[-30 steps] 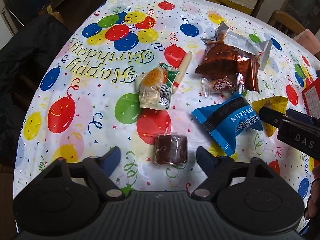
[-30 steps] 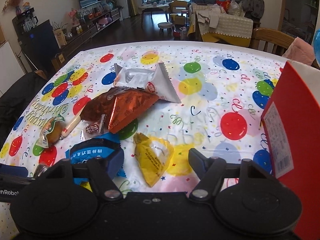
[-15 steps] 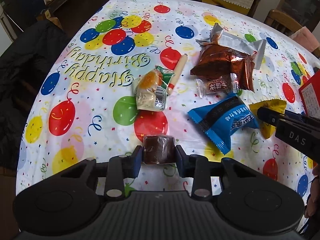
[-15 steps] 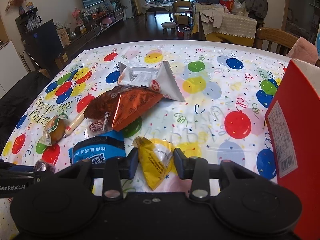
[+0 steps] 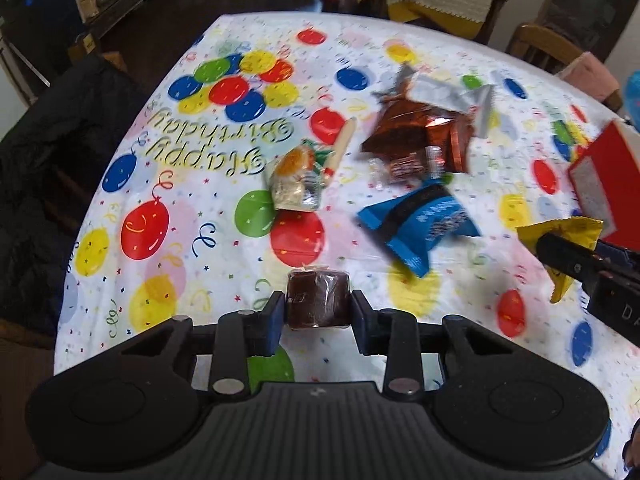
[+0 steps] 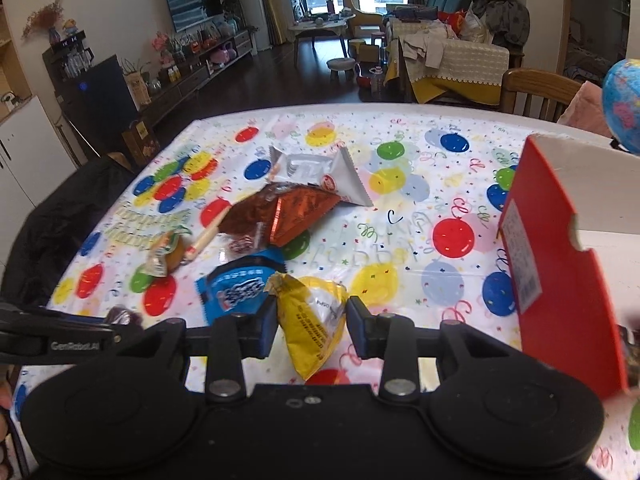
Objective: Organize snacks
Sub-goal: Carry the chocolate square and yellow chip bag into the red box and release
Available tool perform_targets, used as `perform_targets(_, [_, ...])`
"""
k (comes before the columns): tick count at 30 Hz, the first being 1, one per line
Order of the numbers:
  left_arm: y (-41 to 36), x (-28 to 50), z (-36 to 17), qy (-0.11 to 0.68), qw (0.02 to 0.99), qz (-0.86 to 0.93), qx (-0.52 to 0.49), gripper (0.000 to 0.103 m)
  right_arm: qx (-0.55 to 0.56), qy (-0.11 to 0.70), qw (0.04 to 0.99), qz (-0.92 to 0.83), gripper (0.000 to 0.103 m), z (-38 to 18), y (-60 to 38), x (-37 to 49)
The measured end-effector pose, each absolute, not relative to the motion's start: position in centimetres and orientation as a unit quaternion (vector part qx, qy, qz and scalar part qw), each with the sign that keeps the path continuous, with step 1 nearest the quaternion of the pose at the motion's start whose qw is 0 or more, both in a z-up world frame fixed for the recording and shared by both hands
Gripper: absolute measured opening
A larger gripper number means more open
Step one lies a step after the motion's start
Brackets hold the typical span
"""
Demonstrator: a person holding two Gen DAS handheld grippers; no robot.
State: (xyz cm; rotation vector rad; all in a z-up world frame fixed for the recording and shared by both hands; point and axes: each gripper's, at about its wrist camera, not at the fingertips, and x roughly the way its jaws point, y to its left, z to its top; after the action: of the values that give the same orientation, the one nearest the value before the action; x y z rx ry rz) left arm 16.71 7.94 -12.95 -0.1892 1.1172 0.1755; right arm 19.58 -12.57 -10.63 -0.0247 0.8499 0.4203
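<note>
My left gripper (image 5: pixel 319 310) is shut on a small brown wrapped snack (image 5: pixel 318 300), held above the balloon tablecloth. My right gripper (image 6: pixel 312 318) is shut on a yellow snack packet (image 6: pixel 316 322), also lifted off the cloth; the same yellow snack packet (image 5: pixel 564 236) shows at the right of the left wrist view. On the table lie a blue packet (image 5: pixel 422 224), an orange-brown foil bag (image 5: pixel 420 136), a silver packet (image 6: pixel 320 172), a small clear-wrapped candy (image 5: pixel 404 168), a thin sausage stick (image 5: pixel 340 146) and a green-and-orange wrapped snack (image 5: pixel 296 178).
A red open box (image 6: pixel 560 264) stands at the right edge of the table, close to my right gripper. A dark coat (image 5: pixel 36 184) hangs at the table's left side. Wooden chairs (image 6: pixel 532 92) stand behind the far edge.
Both grippers went from open to shut, the left on the brown snack, the right on the yellow packet. Both then rose from the cloth with their snacks.
</note>
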Motion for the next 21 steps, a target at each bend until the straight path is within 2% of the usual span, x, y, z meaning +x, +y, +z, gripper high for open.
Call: perform_targets(21, [0.2,11.6,-2.7,0.461,0.885,-0.039,-0.045,0.034,0.036,0.342,0.926,0.154,0.035,-1.0,-18.6,9.7])
